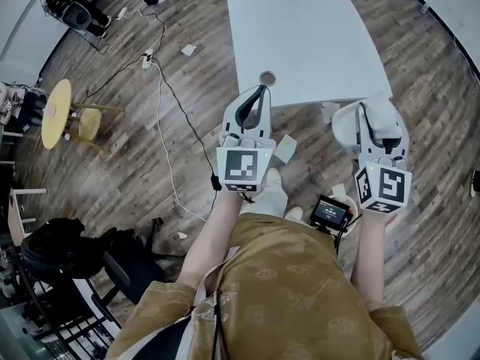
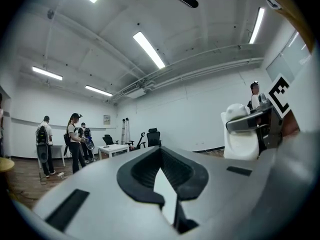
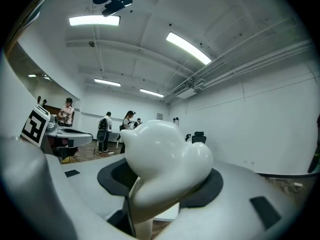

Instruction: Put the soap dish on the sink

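The soap dish (image 1: 346, 124) is a white, glossy, rounded piece, and my right gripper (image 1: 371, 118) is shut on it, held level at waist height. It bulges up between the dark pads, filling the middle of the right gripper view (image 3: 165, 159). My left gripper (image 1: 260, 92) is level beside it, shut with nothing in it; its dark pads meet in the left gripper view (image 2: 162, 176). That view also has the soap dish (image 2: 240, 136) off to the right. No sink is in any view.
A long white table (image 1: 300, 28) stands just ahead, with a small round brown thing (image 1: 268, 78) near its front edge. Cables (image 1: 169, 118) and paper scraps lie on the wood floor. A yellow round table (image 1: 56, 111) and a black chair (image 1: 67, 250) are at the left. Several people (image 2: 75, 141) stand far off.
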`<state>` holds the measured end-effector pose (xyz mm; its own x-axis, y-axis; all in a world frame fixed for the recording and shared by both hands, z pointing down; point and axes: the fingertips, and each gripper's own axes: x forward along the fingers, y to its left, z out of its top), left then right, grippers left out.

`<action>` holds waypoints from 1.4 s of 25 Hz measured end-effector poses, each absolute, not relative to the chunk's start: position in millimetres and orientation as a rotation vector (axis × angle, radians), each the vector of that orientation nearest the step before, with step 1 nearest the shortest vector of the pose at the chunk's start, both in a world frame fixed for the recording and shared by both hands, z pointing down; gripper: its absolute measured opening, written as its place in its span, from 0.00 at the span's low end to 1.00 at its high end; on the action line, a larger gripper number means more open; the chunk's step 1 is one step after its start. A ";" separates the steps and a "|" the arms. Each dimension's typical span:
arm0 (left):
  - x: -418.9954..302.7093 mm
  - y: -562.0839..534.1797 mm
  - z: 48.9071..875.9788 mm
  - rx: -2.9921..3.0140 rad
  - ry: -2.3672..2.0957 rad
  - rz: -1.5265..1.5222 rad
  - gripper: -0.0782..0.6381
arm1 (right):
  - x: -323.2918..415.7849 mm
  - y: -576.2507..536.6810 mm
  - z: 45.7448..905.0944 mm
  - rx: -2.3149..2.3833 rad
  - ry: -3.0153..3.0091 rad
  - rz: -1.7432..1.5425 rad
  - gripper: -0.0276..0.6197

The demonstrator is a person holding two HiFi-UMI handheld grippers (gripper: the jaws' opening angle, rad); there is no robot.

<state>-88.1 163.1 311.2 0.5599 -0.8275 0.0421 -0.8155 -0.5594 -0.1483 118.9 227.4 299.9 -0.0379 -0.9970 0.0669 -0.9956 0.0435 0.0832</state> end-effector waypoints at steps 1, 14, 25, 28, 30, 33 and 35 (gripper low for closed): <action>-88.2 151.2 310.6 -2.677 1.411 -0.158 0.12 | 118.4 215.4 298.2 2.103 -2.184 -0.023 0.42; -99.9 46.4 318.8 -2.736 1.442 -0.125 0.12 | 121.5 120.2 295.1 2.080 -2.092 -0.027 0.42; -73.8 -32.8 338.5 -2.680 1.544 -0.198 0.12 | 142.3 24.3 325.3 1.988 -2.218 0.040 0.42; -62.8 -52.5 336.9 -2.653 1.581 -0.209 0.12 | 151.0 -0.6 331.3 1.945 -2.262 0.054 0.42; -53.3 -63.7 333.8 -2.635 1.597 -0.213 0.12 | 159.0 -15.5 334.0 1.922 -2.288 0.069 0.42; -37.9 -82.8 333.5 -2.611 1.624 -0.228 0.12 | 171.7 -36.9 341.2 1.886 -2.325 0.098 0.42; -28.1 -94.6 335.5 -2.599 1.639 -0.245 0.12 | 179.9 -50.1 347.3 1.864 -2.347 0.121 0.42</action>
<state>-28.1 -94.6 335.5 0.4225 -0.9006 0.1022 -0.8911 -0.4334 -0.1344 179.9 -50.1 347.3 -0.2212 -0.9619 0.1607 -0.9733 0.2280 0.0250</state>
